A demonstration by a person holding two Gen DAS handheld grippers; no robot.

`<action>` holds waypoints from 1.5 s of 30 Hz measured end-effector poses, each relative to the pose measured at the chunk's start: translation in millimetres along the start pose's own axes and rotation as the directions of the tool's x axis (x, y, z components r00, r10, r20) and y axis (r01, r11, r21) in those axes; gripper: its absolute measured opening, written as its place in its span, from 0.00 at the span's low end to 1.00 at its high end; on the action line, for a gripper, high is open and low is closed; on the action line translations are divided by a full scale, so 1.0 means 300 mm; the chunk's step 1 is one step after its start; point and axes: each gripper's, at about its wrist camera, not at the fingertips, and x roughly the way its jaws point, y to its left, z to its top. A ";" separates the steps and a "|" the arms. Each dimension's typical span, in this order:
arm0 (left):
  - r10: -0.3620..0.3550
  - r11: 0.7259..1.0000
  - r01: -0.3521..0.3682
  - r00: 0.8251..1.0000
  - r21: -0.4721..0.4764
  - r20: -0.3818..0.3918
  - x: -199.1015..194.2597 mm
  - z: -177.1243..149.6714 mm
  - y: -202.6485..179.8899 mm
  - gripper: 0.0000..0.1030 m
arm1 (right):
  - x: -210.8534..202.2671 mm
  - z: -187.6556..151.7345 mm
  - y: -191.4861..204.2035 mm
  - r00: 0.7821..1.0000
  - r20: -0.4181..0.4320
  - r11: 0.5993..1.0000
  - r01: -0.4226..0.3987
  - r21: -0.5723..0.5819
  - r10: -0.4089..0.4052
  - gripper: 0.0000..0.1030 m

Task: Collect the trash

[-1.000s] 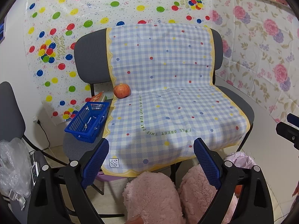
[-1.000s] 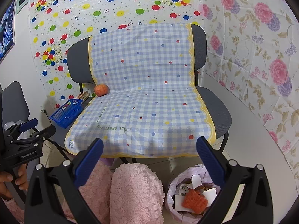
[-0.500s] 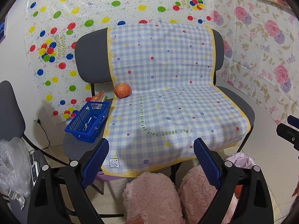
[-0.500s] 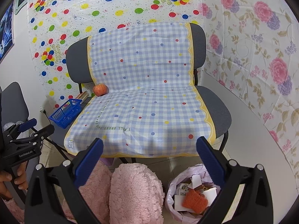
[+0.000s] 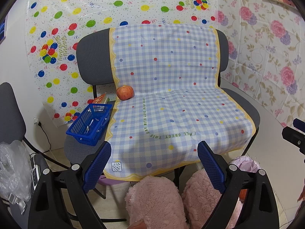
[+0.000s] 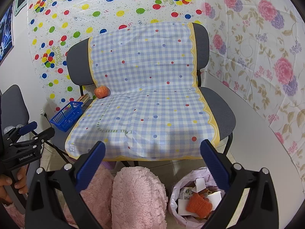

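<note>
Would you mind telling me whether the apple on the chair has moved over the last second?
No. The apple sits at the same spot at the checked cloth's back left corner, beside the blue basket, in both views.

**Words we can read**

On the cloth we read "WITH LOVE IN MY HEART" and "I'LL GREET THIS DAY". The balloon sheet says "Happy Birthday" — several times. The left gripper bears "GenRobot.AI".

An apple rests on the checked cloth.
</note>
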 end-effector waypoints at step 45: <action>0.009 0.999 -0.011 0.999 0.042 0.049 0.025 -0.006 0.003 0.89 | 0.068 -0.019 -0.013 1.000 -0.030 1.000 0.003 0.014 -0.003 0.95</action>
